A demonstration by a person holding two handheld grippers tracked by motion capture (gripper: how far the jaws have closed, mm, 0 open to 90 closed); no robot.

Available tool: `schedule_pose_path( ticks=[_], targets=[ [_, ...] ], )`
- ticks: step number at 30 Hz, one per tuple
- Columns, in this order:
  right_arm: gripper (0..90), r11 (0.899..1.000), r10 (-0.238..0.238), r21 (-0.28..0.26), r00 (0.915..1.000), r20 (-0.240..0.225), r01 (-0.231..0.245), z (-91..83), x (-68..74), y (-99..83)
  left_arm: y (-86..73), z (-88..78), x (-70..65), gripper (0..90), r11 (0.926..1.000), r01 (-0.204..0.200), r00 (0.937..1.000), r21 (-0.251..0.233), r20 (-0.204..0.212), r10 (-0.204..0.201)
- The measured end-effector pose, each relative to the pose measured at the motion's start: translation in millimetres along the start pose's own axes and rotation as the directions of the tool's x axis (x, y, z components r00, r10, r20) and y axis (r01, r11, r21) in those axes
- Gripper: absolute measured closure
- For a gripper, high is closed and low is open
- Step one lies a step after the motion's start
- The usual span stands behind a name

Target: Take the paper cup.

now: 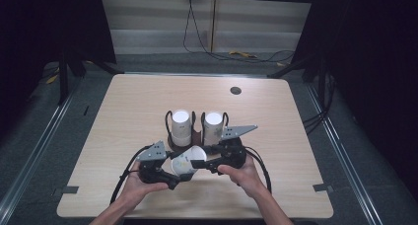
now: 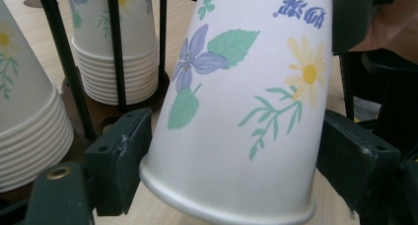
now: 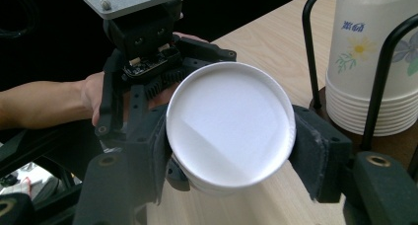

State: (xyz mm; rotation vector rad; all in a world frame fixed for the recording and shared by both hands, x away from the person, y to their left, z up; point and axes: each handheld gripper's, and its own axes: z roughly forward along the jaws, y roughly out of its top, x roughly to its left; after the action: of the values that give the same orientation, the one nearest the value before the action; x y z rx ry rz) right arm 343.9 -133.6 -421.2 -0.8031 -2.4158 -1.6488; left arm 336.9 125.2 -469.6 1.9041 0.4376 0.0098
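Note:
A white paper cup (image 1: 186, 161) printed with flowers lies tilted between both grippers, just in front of the cup holder. My left gripper (image 2: 231, 151) is shut on the cup (image 2: 236, 111) close to its rolled rim, one pad on each side. My right gripper (image 3: 229, 136) is shut on the cup's narrow end, whose round white bottom (image 3: 229, 131) faces that camera. In the high view the left gripper (image 1: 183, 174) sits at the lower left of the cup and the right gripper (image 1: 199, 162) at its right. The left gripper's body (image 3: 148, 42) and a hand lie behind the cup.
A black wire holder (image 1: 197, 136) stands mid-table with two upside-down stacks of the same cups (image 1: 181, 126) (image 1: 213, 126), right behind the grippers. A round cable hole (image 1: 235, 90) lies at the back right of the wooden table (image 1: 123, 116). Cables run across the floor beyond.

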Motion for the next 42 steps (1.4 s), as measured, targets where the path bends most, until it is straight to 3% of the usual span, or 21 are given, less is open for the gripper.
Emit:
schedule_pose_path(
  ticks=[4,15,20,34,42],
  targets=[
    [38.2,1.0,0.0,0.001,1.0,-0.006,0.0,1.4,0.6,0.0,-0.8,-0.3,1.1,18.4,0.9999,0.008,0.9999,-0.01,0.014,-0.008],
    [38.2,0.999,0.016,-0.032,0.9998,-0.011,-0.016,1.1,0.5,-0.6,-1.6,-2.9,1.2,19.8,0.9993,-0.007,1.0,-0.037,0.004,0.008],
    [37.2,1.0,0.004,-0.031,1.0,-0.009,-0.004,1.4,0.5,-1.0,-2.3,-2.2,4.9,21.3,0.9996,0.013,0.9992,-0.026,0.037,-0.012],
    [35.5,0.999,0.019,-0.031,0.9998,0.001,-0.019,2.4,-1.2,-2.4,-3.2,-5.7,5.7,23.5,0.9999,0.005,0.9998,-0.01,0.022,-0.005],
    [30.0,0.999,0.025,-0.037,0.9997,0.007,-0.025,1.6,-2.0,-3.0,-3.6,-6.6,5.8,23.5,1.0,0.002,0.9999,0.005,0.012,-0.002]
  ],
)
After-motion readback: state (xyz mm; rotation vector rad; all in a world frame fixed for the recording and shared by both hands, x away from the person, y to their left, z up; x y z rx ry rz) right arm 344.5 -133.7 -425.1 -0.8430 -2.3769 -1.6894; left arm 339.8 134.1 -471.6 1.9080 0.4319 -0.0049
